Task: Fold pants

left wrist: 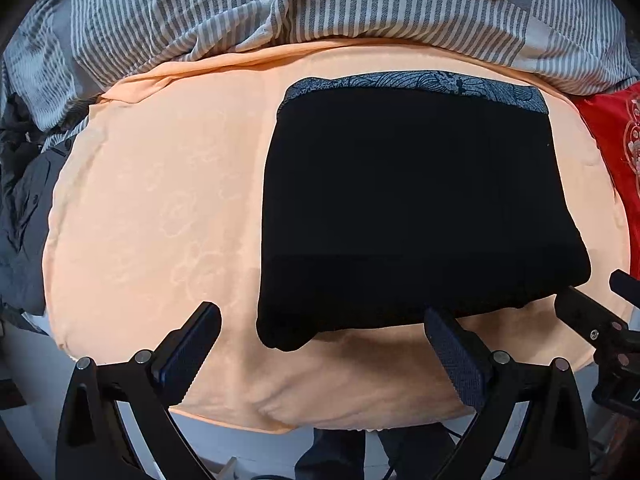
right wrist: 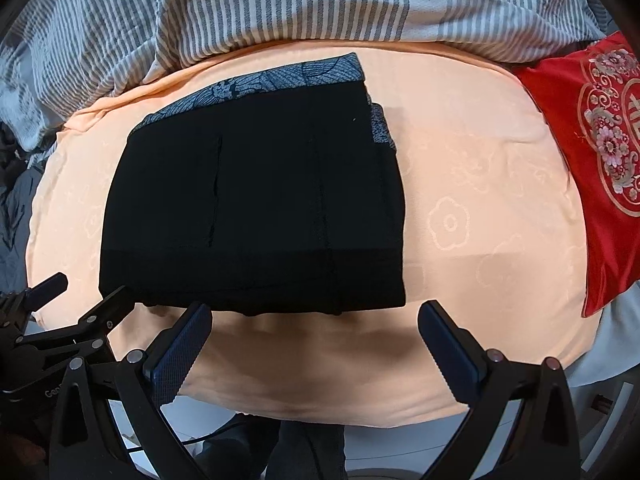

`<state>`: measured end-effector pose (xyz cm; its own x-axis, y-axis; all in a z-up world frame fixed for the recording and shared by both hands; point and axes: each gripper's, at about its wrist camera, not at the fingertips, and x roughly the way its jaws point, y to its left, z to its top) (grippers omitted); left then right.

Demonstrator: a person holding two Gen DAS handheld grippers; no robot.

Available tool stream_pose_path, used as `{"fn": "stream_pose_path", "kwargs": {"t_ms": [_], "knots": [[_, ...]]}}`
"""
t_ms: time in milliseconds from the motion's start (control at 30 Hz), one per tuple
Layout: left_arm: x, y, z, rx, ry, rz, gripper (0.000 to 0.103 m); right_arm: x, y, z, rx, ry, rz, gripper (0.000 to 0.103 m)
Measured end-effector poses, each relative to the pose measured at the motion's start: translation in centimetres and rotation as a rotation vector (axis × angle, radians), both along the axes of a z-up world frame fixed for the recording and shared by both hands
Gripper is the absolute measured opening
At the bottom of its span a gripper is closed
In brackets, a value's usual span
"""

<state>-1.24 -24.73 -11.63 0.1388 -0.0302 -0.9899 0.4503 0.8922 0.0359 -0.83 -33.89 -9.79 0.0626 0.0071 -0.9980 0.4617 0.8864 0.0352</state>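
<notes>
Here the black pants (left wrist: 416, 208) lay folded into a compact rectangle on the peach sheet (left wrist: 152, 200), a grey patterned band showing along the far edge. Left gripper (left wrist: 324, 330) stood spread wide and empty, its right fingertip at the near hem of the pants; whether it touched, could not tell. Right gripper (right wrist: 316, 326) likewise wide, holding nothing, poised just short of the near hem. Striped grey duvet (right wrist: 280, 4) bunched beyond the sheet; red embroidered cushion (right wrist: 592, 152) at the right.

Black pants (left wrist: 412, 208), folded flat rectangle
</notes>
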Motion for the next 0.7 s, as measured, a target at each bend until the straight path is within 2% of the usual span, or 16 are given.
{"fn": "stream_pose_path", "kwargs": {"t_ms": [700], "knots": [[0.06, 0.04, -0.23, -0.003, 0.014, 0.007, 0.102, 0.21, -0.21, 0.07, 0.006, -0.002, 0.003, 0.103]]}}
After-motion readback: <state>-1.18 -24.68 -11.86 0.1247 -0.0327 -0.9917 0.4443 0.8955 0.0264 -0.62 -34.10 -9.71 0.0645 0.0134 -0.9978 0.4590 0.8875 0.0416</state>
